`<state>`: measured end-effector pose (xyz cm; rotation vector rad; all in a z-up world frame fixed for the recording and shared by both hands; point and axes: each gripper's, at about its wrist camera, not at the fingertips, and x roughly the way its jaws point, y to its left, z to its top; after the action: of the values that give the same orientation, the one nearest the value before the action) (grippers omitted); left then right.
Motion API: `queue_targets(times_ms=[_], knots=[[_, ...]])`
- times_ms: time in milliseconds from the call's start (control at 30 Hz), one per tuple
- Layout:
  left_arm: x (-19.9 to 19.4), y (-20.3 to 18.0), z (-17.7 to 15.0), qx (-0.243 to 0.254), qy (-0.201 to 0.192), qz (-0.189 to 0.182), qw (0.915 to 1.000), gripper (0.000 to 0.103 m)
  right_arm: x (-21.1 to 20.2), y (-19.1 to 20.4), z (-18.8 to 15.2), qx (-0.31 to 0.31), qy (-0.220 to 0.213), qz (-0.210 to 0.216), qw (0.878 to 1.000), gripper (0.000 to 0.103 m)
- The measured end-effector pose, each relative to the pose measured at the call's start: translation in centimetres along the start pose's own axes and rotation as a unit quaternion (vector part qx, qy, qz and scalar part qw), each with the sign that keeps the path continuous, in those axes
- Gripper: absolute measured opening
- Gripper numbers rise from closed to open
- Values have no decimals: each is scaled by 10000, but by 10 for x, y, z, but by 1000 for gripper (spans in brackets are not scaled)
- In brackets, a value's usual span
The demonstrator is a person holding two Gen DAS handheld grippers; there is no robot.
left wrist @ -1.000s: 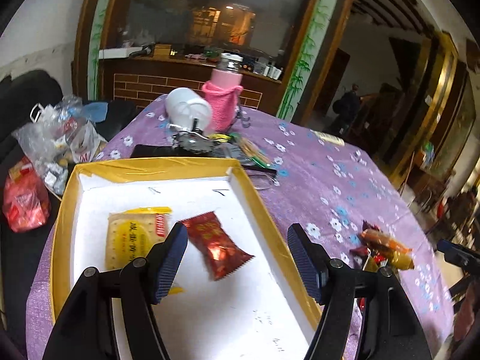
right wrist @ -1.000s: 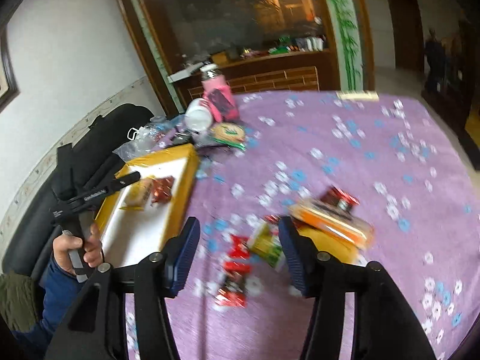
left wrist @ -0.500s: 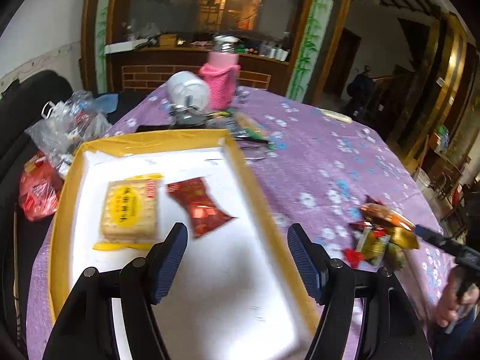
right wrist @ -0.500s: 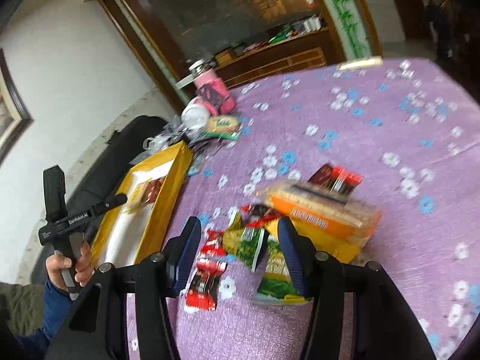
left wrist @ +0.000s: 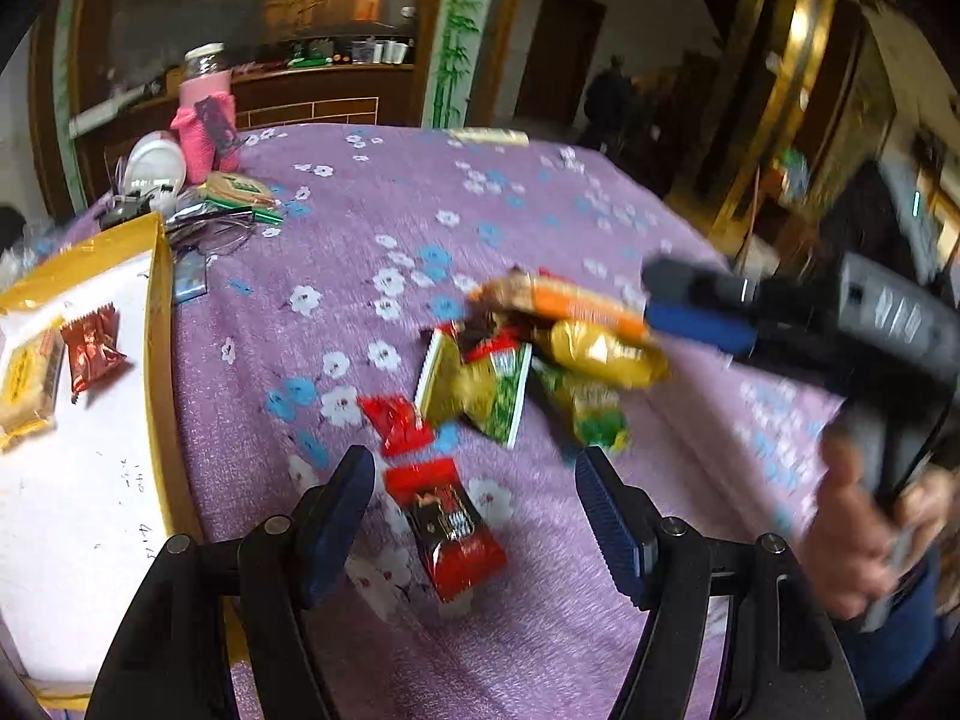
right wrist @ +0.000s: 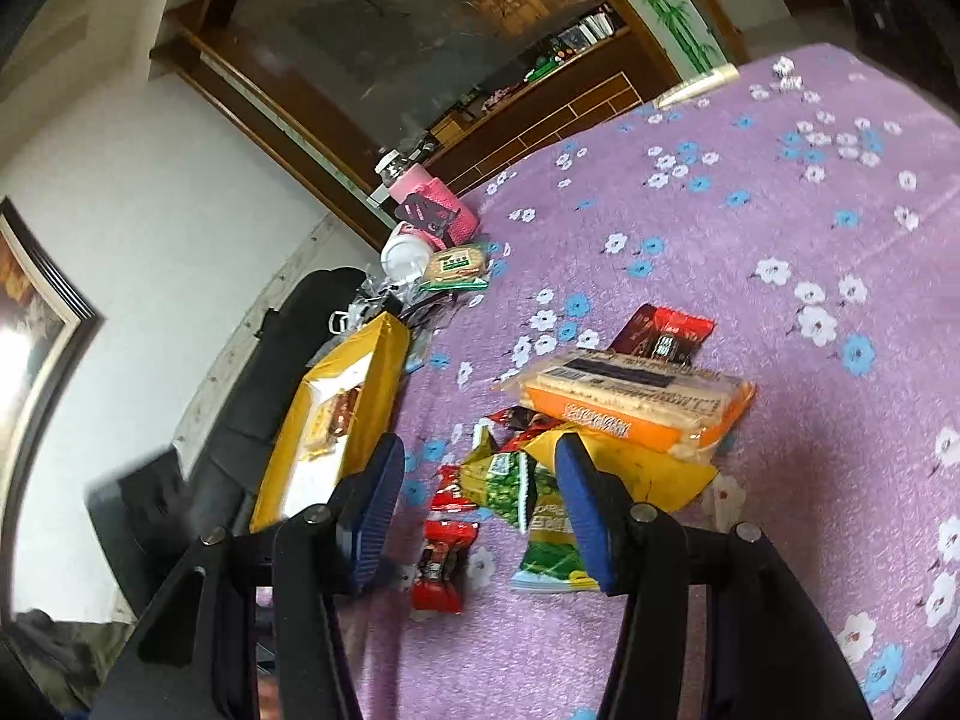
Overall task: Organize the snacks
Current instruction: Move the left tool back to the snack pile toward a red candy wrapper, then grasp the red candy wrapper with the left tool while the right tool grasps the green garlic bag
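Snack pile [left wrist: 540, 354] sits loose on the purple flowered cloth of the desk [left wrist: 372, 276], to the right of the tray and apart from it. On top of the pile: an orange cracker pack [right wrist: 636, 402], overlapping a yellow packet [right wrist: 630, 468]; green-and-yellow sachets [left wrist: 480, 384] under and beside those; a dark red packet [right wrist: 663, 333] behind the cracker pack. Two small red candies lie nearer me, off the pile's edge: one red candy [left wrist: 399, 423] and a red-and-black candy [left wrist: 450, 522] just below it. My left tongs [left wrist: 474, 516] hang over that second candy, jaws wide, the candy lying between them, pads not on it. My right tongs [right wrist: 477, 504] point at the green sachets, jaws at a middling gap, nothing gripped; my right hand [left wrist: 870, 534] on its handle shows in the left view. Container: the yellow-rimmed tray [left wrist: 157, 324] with a white floor, at the left of the desk. Inside it, a yellow cracker packet [left wrist: 27, 381] and a dark red candy [left wrist: 90, 351], side by side toward the far end; the near part of the floor shows only faint pen marks. Beyond the tray: white cup [left wrist: 153, 171], a jar in a pink knitted sleeve [left wrist: 204, 120], a green-labelled biscuit pack [left wrist: 237, 189], some dark clutter I cannot make out.
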<state>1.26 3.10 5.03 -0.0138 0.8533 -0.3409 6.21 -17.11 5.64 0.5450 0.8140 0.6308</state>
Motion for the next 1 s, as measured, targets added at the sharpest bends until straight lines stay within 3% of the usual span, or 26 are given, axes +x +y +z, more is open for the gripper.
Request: queue_targets(times_ms=[167, 433, 533, 700, 800, 1000], knots=[[4, -3, -10, 89, 23, 138, 9999, 73, 3, 7, -3, -105, 90, 25, 9999, 52], [26, -4, -22, 205, 317, 257, 9990, 72, 24, 9, -13, -245, 553, -489, 9970, 52], [34, -5, -25, 329, 417, 437, 9976, 59, 28, 8, -15, -251, 672, -555, 9959, 52], [37, 1, -25, 273, 418, 488, 9976, 55, 35, 5, -19, -356, 777, -1047, 9908, 52], [37, -1, -26, 313, 407, 527, 9973, 55, 39, 5, -22, -561, 768, -1586, 9828, 52], [38, -1, -26, 315, 394, 535, 9973, 55, 52, -2, -26, -593, 944, -1776, 9778, 52]])
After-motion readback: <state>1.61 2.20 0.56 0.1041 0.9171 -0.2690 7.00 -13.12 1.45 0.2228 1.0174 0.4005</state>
